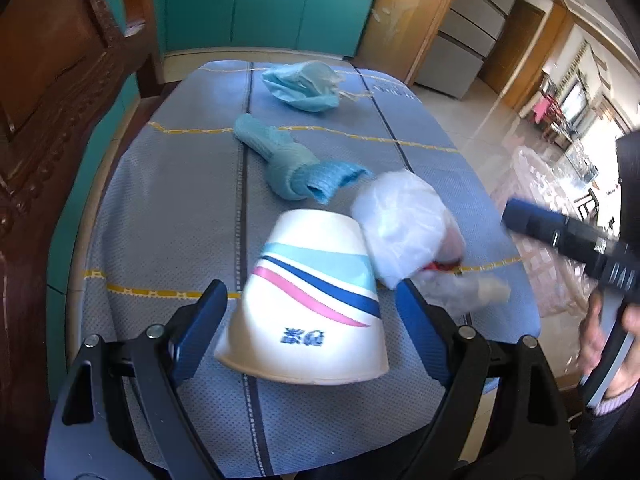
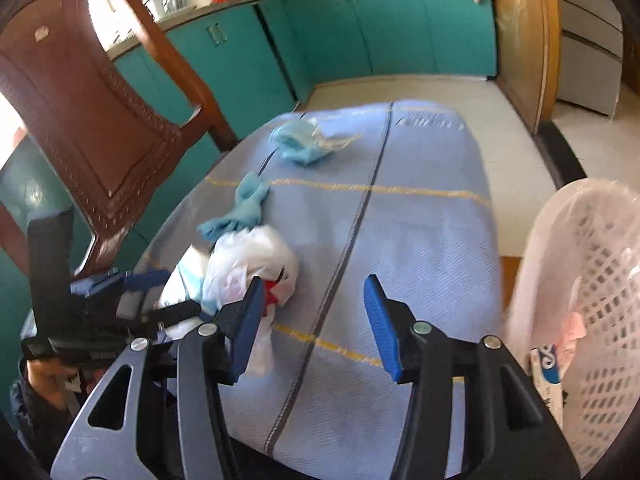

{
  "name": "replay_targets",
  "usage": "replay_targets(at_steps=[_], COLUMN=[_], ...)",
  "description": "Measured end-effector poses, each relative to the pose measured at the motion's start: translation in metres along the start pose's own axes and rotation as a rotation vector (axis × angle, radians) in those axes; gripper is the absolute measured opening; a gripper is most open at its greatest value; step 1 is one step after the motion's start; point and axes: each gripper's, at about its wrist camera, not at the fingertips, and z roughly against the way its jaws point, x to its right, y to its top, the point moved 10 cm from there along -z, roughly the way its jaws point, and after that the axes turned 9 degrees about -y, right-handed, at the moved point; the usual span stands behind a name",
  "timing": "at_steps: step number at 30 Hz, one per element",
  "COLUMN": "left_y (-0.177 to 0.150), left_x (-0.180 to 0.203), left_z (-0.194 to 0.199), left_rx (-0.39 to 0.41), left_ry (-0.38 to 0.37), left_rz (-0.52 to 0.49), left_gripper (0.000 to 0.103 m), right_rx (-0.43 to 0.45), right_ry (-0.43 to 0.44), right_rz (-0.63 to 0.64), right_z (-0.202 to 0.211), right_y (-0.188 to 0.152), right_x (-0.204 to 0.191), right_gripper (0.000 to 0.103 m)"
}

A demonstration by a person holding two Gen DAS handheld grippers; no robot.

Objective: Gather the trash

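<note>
A white paper cup (image 1: 316, 304) with blue and pink stripes lies upside down on the blue tablecloth (image 1: 168, 208). My left gripper (image 1: 312, 304) is open, its jaws on either side of the cup, apart from it. A crumpled white plastic bag (image 1: 404, 224) lies just right of the cup, also in the right wrist view (image 2: 248, 268). A twisted teal cloth (image 1: 288, 164) and a crumpled blue face mask (image 1: 304, 84) lie farther back. My right gripper (image 2: 314, 312) is open and empty over the cloth, beside the bag.
A white mesh basket (image 2: 592, 296) holding a small carton (image 2: 546, 368) stands at the table's right edge. A carved wooden chair (image 2: 92, 120) stands at the left. Teal cabinets (image 2: 360, 28) line the back wall.
</note>
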Motion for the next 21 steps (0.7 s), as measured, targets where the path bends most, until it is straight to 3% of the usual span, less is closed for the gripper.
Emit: replay_targets(at_steps=[7,11,13,15,18,21], left_y=[0.007,0.009,0.009,0.008,0.006,0.004], left_x=[-0.019,-0.018,-0.016,-0.014,-0.012,-0.007], left_z=[0.011,0.011,0.01,0.01,0.008,0.003], left_rx=[0.059,0.067,0.064,0.06,0.048,0.027], left_ry=[0.01,0.005,0.003,0.002,-0.002,0.003], left_rz=[0.088,0.093,0.086,0.076,0.066,0.041], left_gripper=[0.086,0.086,0.086,0.086,0.086,0.086], right_rx=[-0.024,-0.034,-0.053,-0.061,-0.043,-0.049], right_ry=[0.049,0.104,0.128,0.117,0.002,-0.21], right_rz=[0.095,0.039,0.021,0.033,0.103,0.275], right_z=[-0.021,-0.037,-0.044,-0.046,-0.033,-0.016], right_y=[-0.014,-0.009,-0.01,-0.012,-0.01,-0.011], right_x=[-0.039,-0.046,-0.048,-0.048,-0.034,-0.015], right_gripper=[0.061,0.06,0.03,0.018,0.016,0.016])
